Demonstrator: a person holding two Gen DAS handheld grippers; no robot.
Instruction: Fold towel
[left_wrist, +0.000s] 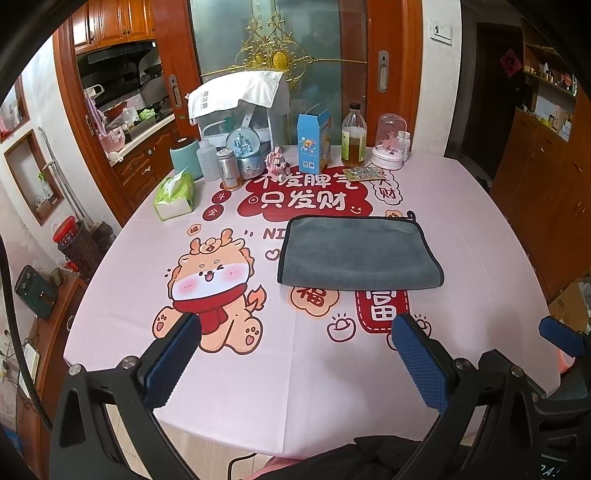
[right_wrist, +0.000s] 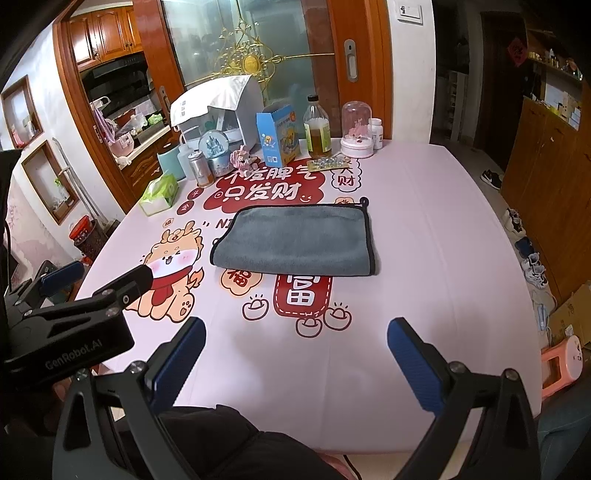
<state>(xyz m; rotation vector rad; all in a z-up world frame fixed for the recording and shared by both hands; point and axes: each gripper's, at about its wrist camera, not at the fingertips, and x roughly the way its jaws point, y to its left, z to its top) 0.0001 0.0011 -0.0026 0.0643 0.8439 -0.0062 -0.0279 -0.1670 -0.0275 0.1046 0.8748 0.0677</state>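
Note:
A grey towel (left_wrist: 356, 253) with black edging lies folded flat in the middle of the pink printed tablecloth (left_wrist: 280, 387); it also shows in the right wrist view (right_wrist: 295, 240). A small hanging loop sits at its far right corner. My left gripper (left_wrist: 295, 332) is open and empty, held above the table's near edge, well short of the towel. My right gripper (right_wrist: 295, 336) is open and empty too, also near the front edge. The left gripper shows at the left of the right wrist view (right_wrist: 110, 284).
Along the table's far edge stand a tissue pack (left_wrist: 174, 195), a teal canister (left_wrist: 185, 155), a snow globe (left_wrist: 244, 151), a blue carton (left_wrist: 313, 142), an oil bottle (left_wrist: 354, 136) and a glass dome (left_wrist: 389, 142). A blister pack (left_wrist: 364, 172) lies behind the towel. Shoes (right_wrist: 532, 258) lie on the floor at right.

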